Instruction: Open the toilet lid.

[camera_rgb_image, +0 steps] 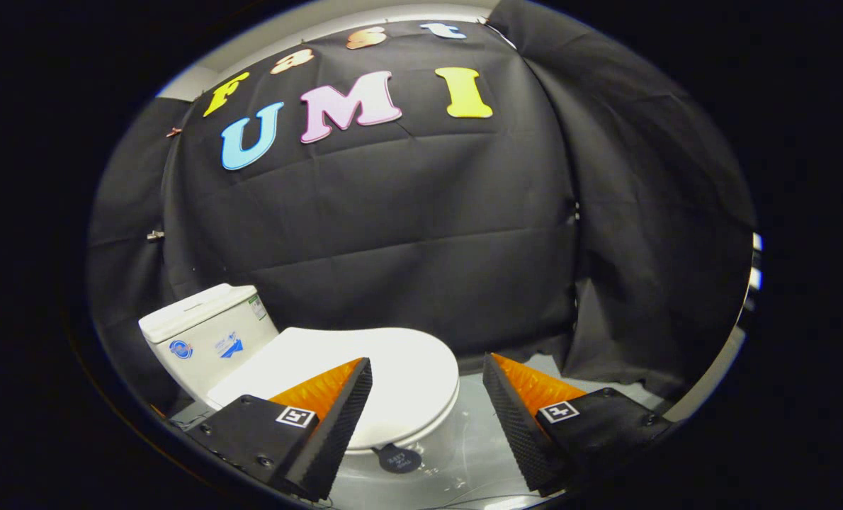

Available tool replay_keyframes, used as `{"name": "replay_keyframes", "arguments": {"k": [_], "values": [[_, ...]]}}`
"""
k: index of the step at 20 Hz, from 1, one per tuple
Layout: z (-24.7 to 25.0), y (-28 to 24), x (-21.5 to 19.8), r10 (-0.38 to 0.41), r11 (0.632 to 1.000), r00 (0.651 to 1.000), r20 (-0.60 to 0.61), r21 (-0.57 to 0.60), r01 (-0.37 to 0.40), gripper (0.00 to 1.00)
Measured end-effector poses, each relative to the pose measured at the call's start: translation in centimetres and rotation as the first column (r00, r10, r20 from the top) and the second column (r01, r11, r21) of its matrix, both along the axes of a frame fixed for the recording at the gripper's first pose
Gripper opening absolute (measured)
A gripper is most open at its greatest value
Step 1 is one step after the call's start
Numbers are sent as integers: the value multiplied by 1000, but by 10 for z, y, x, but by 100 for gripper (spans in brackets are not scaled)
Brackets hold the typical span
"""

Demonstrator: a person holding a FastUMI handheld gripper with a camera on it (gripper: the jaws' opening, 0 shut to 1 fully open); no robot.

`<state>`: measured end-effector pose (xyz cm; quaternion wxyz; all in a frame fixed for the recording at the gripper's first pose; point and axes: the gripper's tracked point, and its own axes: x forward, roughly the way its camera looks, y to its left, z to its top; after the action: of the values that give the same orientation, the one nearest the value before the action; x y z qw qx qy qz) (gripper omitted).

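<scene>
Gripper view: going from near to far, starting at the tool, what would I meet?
The open tool, nothing between its fingers → small dark tab at the lid's front edge → closed white toilet lid → white tank → black cloth wall.

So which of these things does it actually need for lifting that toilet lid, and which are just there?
Needed:
- lid, shut, lying flat beyond the tongs
- tongs, open, holding nothing
- black tab at the lid's front edge, probably the grip point

Just there:
- tank behind the lid
- black cloth wall
- floor
</scene>
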<state>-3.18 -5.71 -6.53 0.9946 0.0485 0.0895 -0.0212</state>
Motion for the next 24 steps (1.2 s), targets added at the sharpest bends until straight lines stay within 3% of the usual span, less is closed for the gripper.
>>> {"name": "replay_keyframes", "arguments": {"k": [6,8,10,13,14,16,18,19,20,22,24], "values": [[-71,-4,-12,-7,961,990,-141,271,45,99],[-95,-4,-15,-2,936,982,-187,346,67,92],[-109,-3,-14,14,886,974,-227,454,93,90],[-126,8,-16,54,763,959,-279,630,141,90],[-131,5,-16,42,738,954,-298,653,171,90],[-142,12,-15,68,693,952,-297,701,169,66],[-143,25,-15,124,628,948,-294,762,154,66],[-143,27,-16,143,592,945,-294,790,156,55],[-143,29,-13,144,579,949,-280,802,149,45],[-148,32,-11,138,590,954,-267,796,137,44],[-144,35,-11,157,548,951,-266,825,140,26]]}}
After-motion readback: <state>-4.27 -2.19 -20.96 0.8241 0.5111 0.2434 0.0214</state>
